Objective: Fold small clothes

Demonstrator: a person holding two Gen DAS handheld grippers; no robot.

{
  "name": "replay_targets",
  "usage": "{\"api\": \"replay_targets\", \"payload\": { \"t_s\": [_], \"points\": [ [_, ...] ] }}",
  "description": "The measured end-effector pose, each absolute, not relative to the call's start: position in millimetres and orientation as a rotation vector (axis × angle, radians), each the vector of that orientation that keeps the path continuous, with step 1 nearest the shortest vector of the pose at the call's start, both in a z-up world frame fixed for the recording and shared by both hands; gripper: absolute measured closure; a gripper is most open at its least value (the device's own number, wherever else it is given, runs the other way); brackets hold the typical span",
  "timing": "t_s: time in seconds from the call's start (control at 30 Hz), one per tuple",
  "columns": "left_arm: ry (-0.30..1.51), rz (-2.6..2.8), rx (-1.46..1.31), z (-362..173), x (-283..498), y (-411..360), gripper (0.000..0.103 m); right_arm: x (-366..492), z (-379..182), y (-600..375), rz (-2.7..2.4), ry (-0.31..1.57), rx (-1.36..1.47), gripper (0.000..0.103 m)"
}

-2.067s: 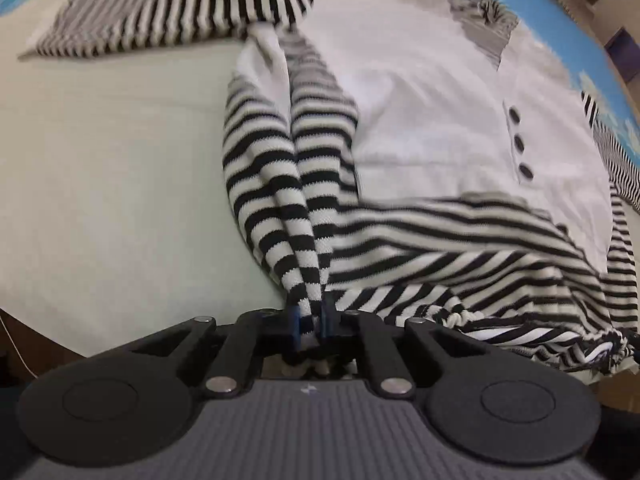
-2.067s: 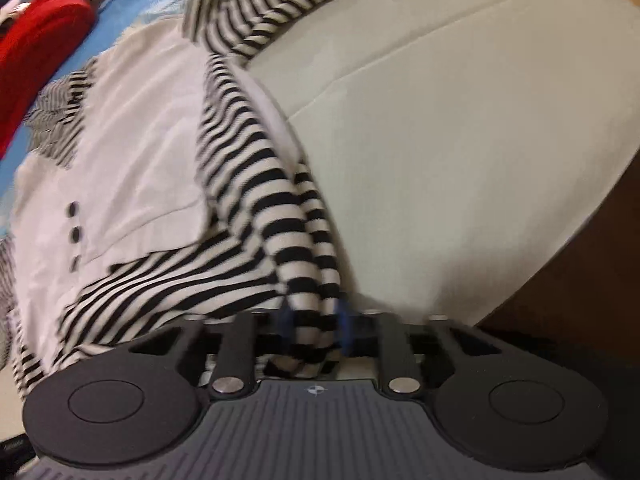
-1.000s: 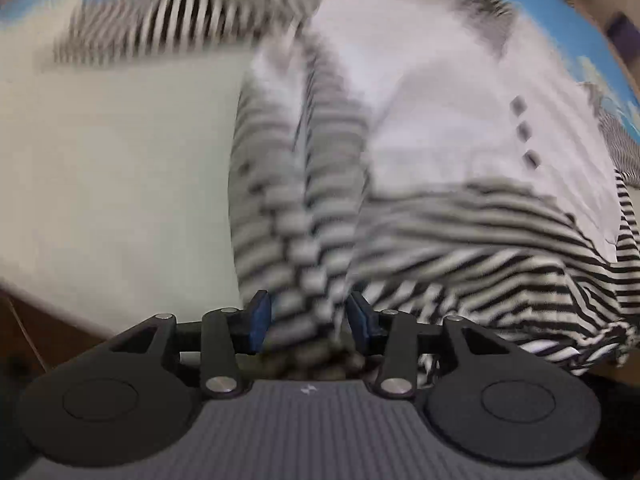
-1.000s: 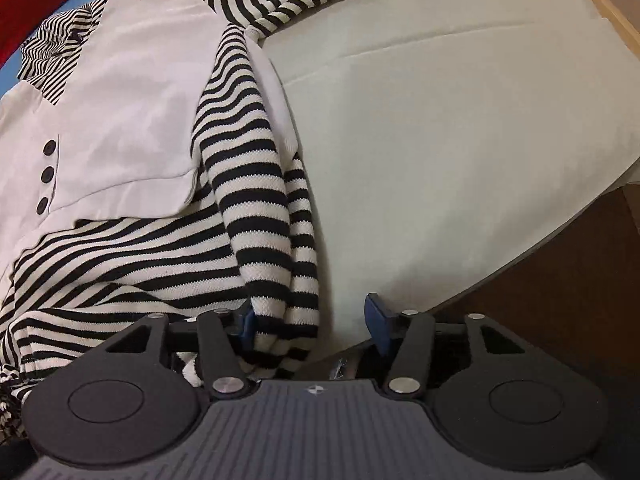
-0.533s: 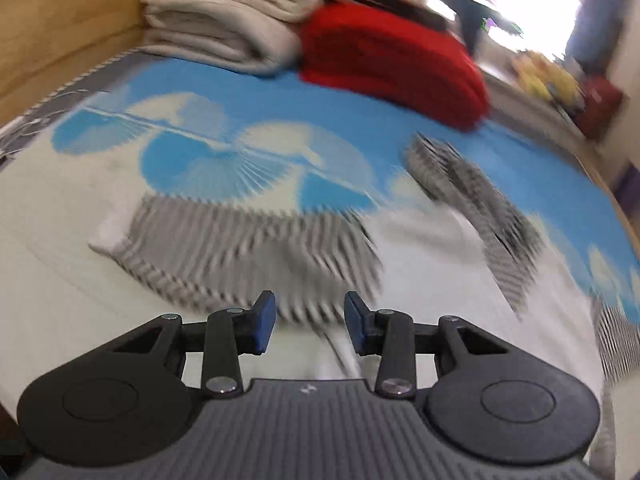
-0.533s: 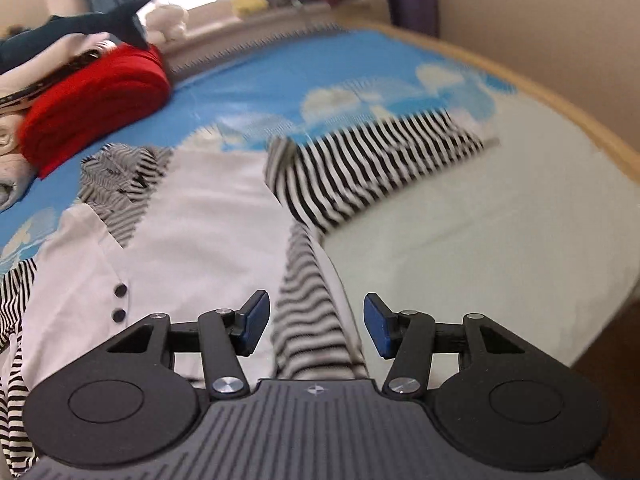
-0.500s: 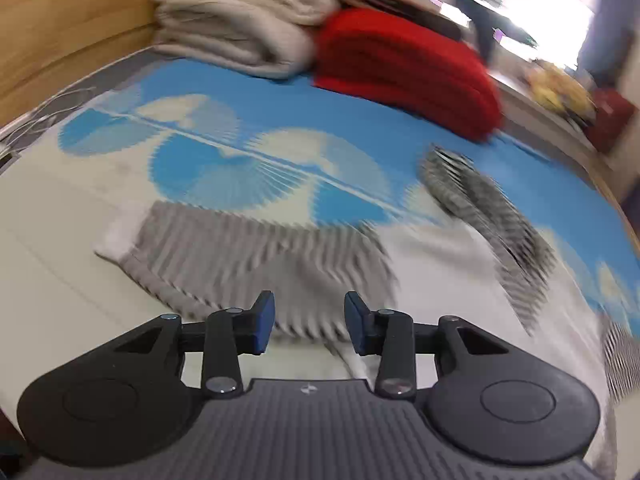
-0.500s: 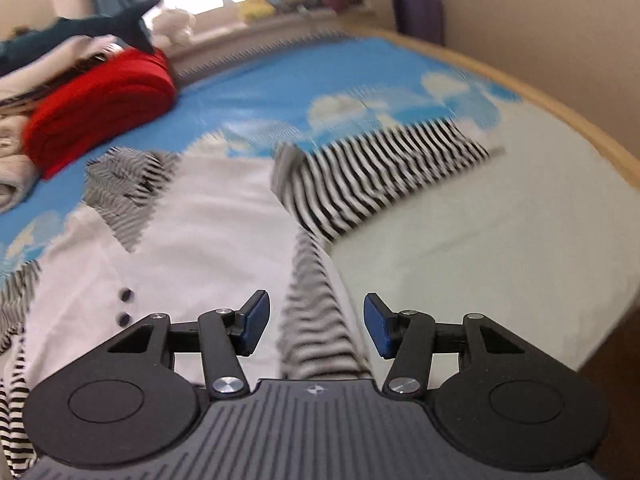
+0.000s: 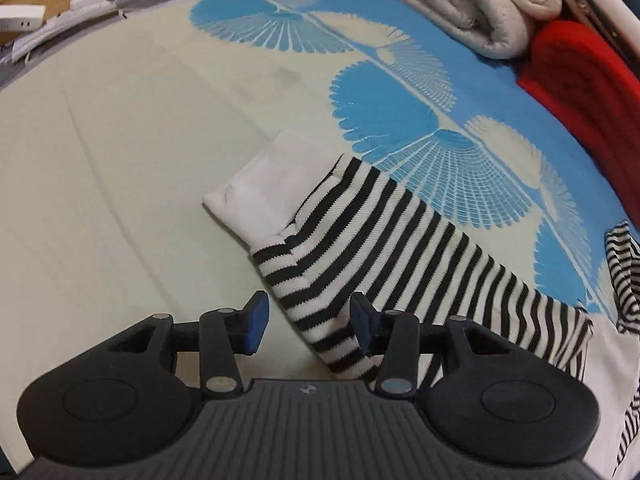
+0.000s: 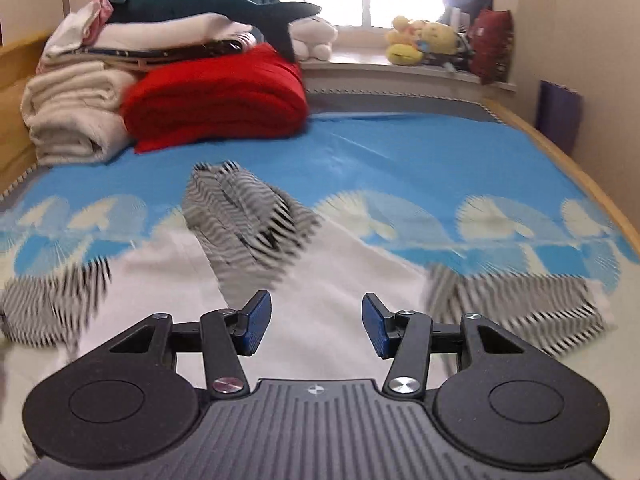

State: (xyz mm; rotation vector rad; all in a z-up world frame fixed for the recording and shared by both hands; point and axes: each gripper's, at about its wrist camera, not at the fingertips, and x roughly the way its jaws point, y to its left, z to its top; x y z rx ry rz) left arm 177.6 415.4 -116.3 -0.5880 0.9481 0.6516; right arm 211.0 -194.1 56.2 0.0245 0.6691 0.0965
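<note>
My left gripper [image 9: 306,322] is spread wide and holds nothing, hanging over the black-and-white striped sleeve [image 9: 392,256] of the sweater, whose white cuff [image 9: 264,192] lies flat on the pale part of the bedsheet [image 9: 120,160] toward the bed's left edge. My right gripper [image 10: 316,324] is likewise released and empty above the sweater's white body [image 10: 320,280], with the striped collar [image 10: 244,208] just beyond it and the other sleeve [image 10: 516,308] reaching toward the right edge, both blurred. At the head of the bed, a folded red blanket [image 10: 216,100] sits beside a stack of cream towels [image 10: 72,116].
</note>
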Motion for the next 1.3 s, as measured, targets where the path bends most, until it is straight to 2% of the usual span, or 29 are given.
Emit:
{"api": "replay_targets", "payload": {
  "t_s": [0.17, 0.33, 0.37, 0.4, 0.43, 0.53, 0.63, 0.8, 0.87, 0.9, 0.97, 1.0, 1.07, 1.17, 1.3],
  "points": [
    [0.969, 0.669, -0.593, -120.4, 182.5, 415.9, 0.052, 253.2, 34.5, -167.7, 0.16, 0.66, 0.058, 0.05],
    [1.01, 0.689, -0.519, -124.3, 188.7, 406.5, 0.052, 274.6, 1.3, -162.7, 0.117, 0.846, 0.109, 0.05],
    [1.015, 0.691, -0.493, -124.8, 192.6, 402.5, 0.057, 276.9, 3.8, -163.9, 0.128, 0.834, 0.122, 0.05],
    [1.016, 0.686, -0.466, -123.9, 196.3, 397.8, 0.09, 276.2, 6.2, -165.1, 0.133, 0.815, 0.121, 0.05],
    [1.013, 0.685, -0.445, -121.2, 200.0, 392.8, 0.099, 276.9, 9.8, -166.4, 0.131, 0.788, 0.107, 0.05],
    [0.95, 0.715, -0.419, -95.8, 208.5, 372.9, 0.099, 278.9, 12.8, -175.4, 0.092, 0.753, 0.068, 0.05],
    [0.837, 0.61, -0.419, -50.8, 222.3, 335.3, 0.099, 280.0, 4.9, -191.3, 0.082, 0.794, 0.113, 0.05],
    [0.727, 0.157, -0.428, 12.5, 242.7, 215.6, 0.099, 276.1, -8.6, -213.3, 0.041, 0.816, 0.123, 0.05],
    [0.742, -0.074, -0.422, 20.9, 246.5, 158.8, 0.099, 276.2, -13.7, -221.9, 0.03, 0.832, 0.166, 0.056],
    [0.791, -0.228, -0.406, 20.7, 248.6, 124.5, 0.094, 277.4, -16.3, -227.1, 0.025, 0.843, 0.198, 0.059],
    [0.913, -0.488, -0.351, 14.5, 252.3, 77.7, 0.074, 280.7, -22.3, -236.5, 0.011, 0.867, 0.257, 0.062],
    [0.93, -0.527, -0.293, 13.3, 250.0, 62.5, 0.073, 283.1, -25.4, -240.8, 0.0, 0.878, 0.279, 0.062],
    [0.922, -0.443, -0.232, 11.0, 252.0, 59.3, 0.068, 287.8, -32.3, -246.5, -0.021, 0.899, 0.31, 0.062],
    [0.954, -0.275, -0.306, -4.4, 271.0, 90.2, 0.068, 294.4, -43.5, -252.6, -0.035, 0.937, 0.384, 0.062],
    [1.03, -0.007, -0.181, -27.3, 289.2, 113.2, 0.068, 302.2, -61.1, -264.2, -0.086, 0.989, 0.487, 0.062]
  ]
}}
